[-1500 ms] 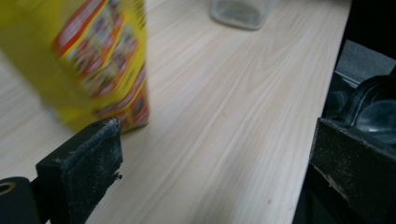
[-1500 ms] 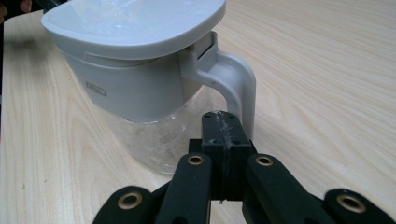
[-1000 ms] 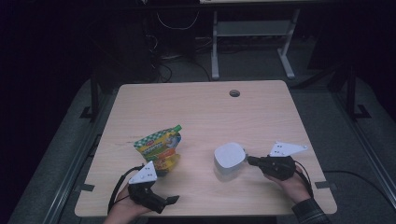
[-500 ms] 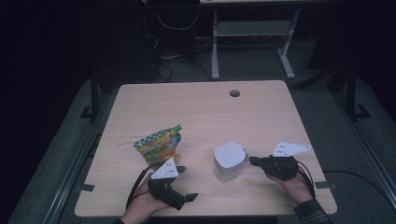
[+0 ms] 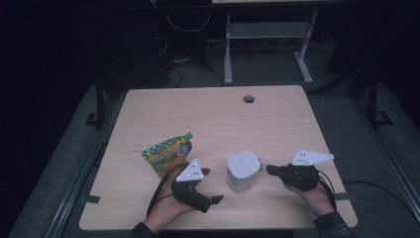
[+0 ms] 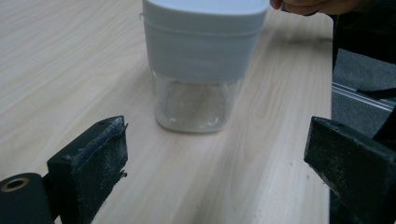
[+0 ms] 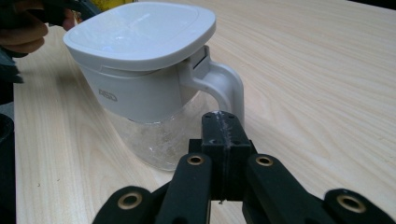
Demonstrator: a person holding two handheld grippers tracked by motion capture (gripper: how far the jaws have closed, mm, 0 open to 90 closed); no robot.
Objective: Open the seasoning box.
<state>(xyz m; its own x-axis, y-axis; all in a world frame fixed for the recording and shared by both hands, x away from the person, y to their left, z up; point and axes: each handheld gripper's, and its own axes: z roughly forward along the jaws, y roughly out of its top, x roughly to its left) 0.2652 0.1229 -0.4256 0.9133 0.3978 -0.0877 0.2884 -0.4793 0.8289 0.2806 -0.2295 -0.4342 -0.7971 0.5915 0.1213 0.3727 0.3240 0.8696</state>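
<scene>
Resting near the table's front right corner, the right gripper (image 5: 271, 169) had its jaws pressed fully together with nothing between them, the tips pointing at the handle (image 7: 223, 91) of the white-lidded jug (image 5: 242, 171). In the right gripper view the closed tips (image 7: 223, 128) sat just in front of that handle, very close to it; whether they touched it could not be told. The hand (image 5: 317, 196) behind the gripper lay on the table edge, and the grey three-cornered plate (image 5: 309, 157) stood above it.

The left gripper (image 5: 210, 186) was held by the person's left hand (image 5: 166, 210) near the front edge, left of the jug. Its jaws stood wide apart and empty. In the left gripper view they framed the jug (image 6: 203, 65) from a short way off, with bare wood between the pads and the clear lower body.

The jug itself stood upright on the wooden table (image 5: 218, 119), between the two grippers, with a white lid and collar above a transparent base and its handle turned toward the right gripper.

Behind the left gripper lay a green and yellow pouch (image 5: 168, 152), flat on the tabletop, apart from the jug. Farther back, a round cable hole (image 5: 248, 99) sat near the table's far edge.
</scene>
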